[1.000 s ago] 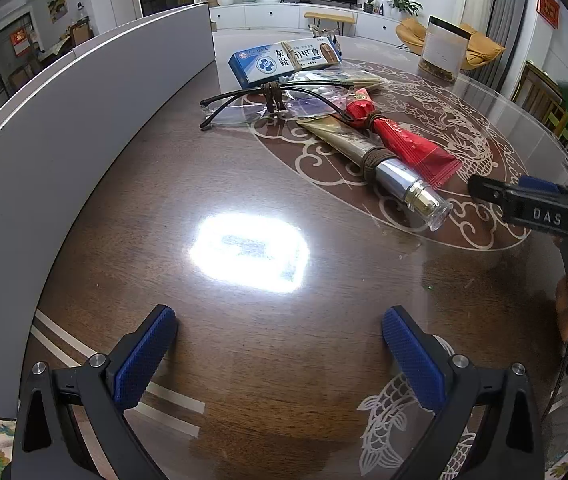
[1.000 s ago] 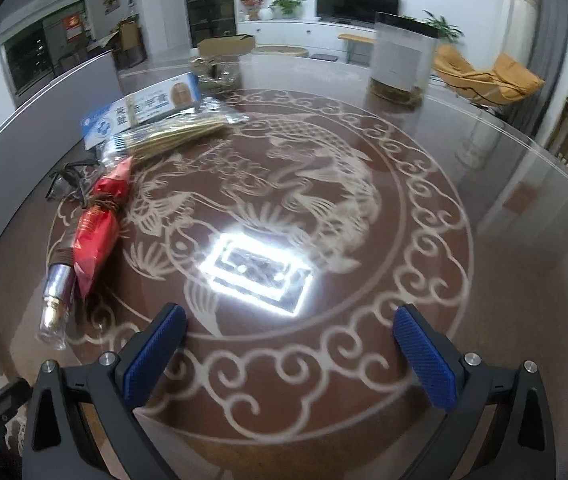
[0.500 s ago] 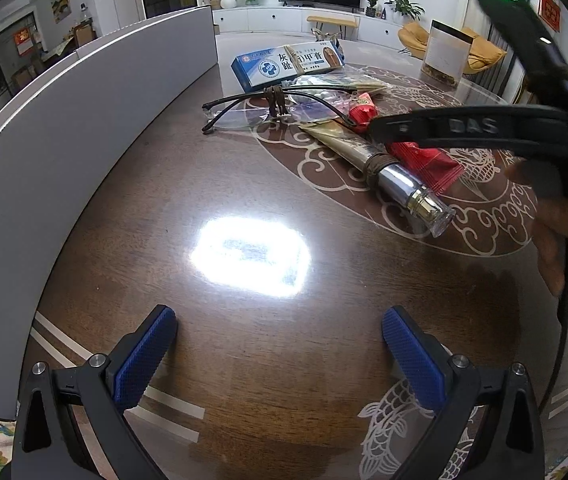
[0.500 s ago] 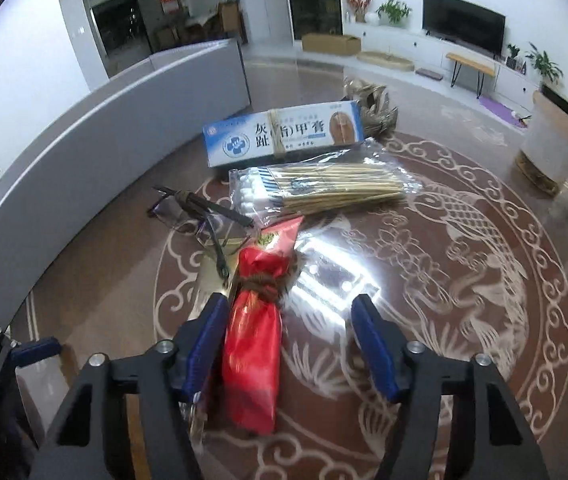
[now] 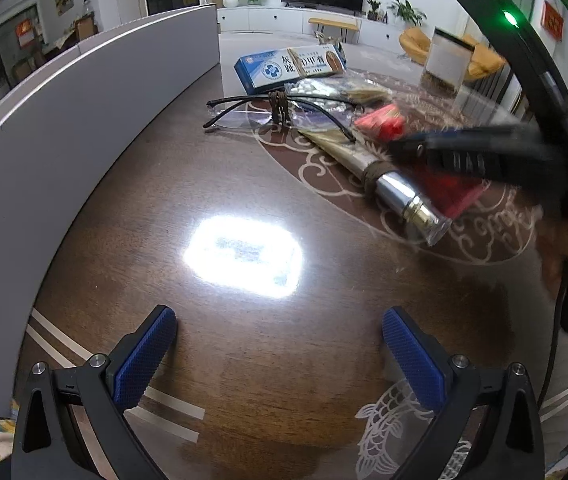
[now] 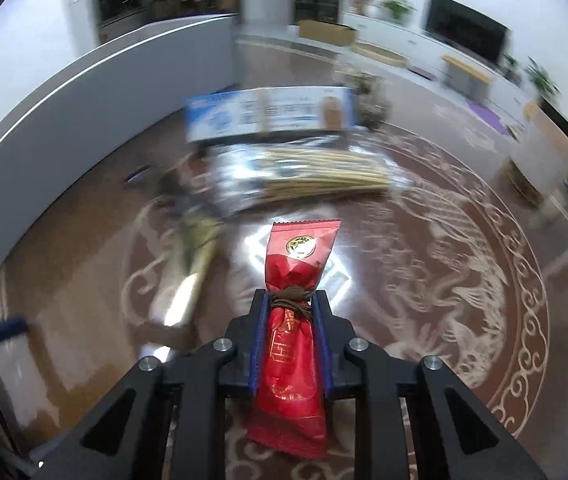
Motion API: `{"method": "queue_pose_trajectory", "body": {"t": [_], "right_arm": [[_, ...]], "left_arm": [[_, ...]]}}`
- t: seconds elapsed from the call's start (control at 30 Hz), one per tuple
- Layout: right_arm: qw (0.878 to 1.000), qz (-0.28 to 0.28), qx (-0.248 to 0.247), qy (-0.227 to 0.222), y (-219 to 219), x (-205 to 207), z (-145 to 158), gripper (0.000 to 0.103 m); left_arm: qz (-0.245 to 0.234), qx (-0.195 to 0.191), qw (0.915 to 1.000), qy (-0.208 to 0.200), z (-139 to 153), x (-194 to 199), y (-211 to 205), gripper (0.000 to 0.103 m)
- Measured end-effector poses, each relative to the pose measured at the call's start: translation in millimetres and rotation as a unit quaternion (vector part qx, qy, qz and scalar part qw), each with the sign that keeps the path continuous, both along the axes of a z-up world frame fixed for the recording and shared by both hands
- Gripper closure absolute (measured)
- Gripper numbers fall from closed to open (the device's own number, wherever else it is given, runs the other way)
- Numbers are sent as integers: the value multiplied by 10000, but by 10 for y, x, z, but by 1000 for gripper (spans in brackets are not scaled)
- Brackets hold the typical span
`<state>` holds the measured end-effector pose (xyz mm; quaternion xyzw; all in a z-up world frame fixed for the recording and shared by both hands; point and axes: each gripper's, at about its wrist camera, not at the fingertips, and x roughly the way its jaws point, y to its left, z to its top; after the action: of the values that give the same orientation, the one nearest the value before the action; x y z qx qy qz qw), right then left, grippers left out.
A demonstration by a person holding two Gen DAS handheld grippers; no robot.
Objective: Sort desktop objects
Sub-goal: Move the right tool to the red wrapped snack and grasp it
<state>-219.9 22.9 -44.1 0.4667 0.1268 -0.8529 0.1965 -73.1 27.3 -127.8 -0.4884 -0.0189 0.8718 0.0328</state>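
The right gripper (image 6: 290,334) has just closed its 2 jaws on a red packet (image 6: 294,320) tied with brown cord, above the patterned table (image 6: 464,280). The left gripper (image 5: 280,344) hangs with jaws apart and nothing between them, well short of the glasses (image 5: 280,114) and tube (image 5: 384,176).

A bright white glare (image 5: 244,256) from a ceiling light is shining on the glossy table (image 5: 132,208) in the left wrist view. Both pictures are bending strongly at the edges, with dark round corners. In the right wrist view the background is smearing from motion blur, while the red packet (image 6: 296,320) is staying sharp. The room is looking evenly lit.
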Motion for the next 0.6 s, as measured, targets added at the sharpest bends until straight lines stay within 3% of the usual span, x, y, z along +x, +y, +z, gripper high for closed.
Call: {"method": "queue_pose_trajectory", "body": {"t": [0.1,0.2,0.3,0.5,0.6], "right_arm": [[9989,437,-166,-50,-174,130,-8,81],[9945,730,-686,-315,-276,224,-32,81],[9950,772,-608,-187,-329,326,-49,81],[9992,-314,-152,176,160,432,-51,80],[9961,-825,-41,309,576,648,-26,79]], "left_arm": [[91,354,9993,33,27,14,-98,0],[268,603,9978,113,58,44,-203,0],[405,714,9965,127,50,46,-257,0],[291,603,9977,90,32,31,-188,0],[211,781,9965,199,80,61,-191,0]]}}
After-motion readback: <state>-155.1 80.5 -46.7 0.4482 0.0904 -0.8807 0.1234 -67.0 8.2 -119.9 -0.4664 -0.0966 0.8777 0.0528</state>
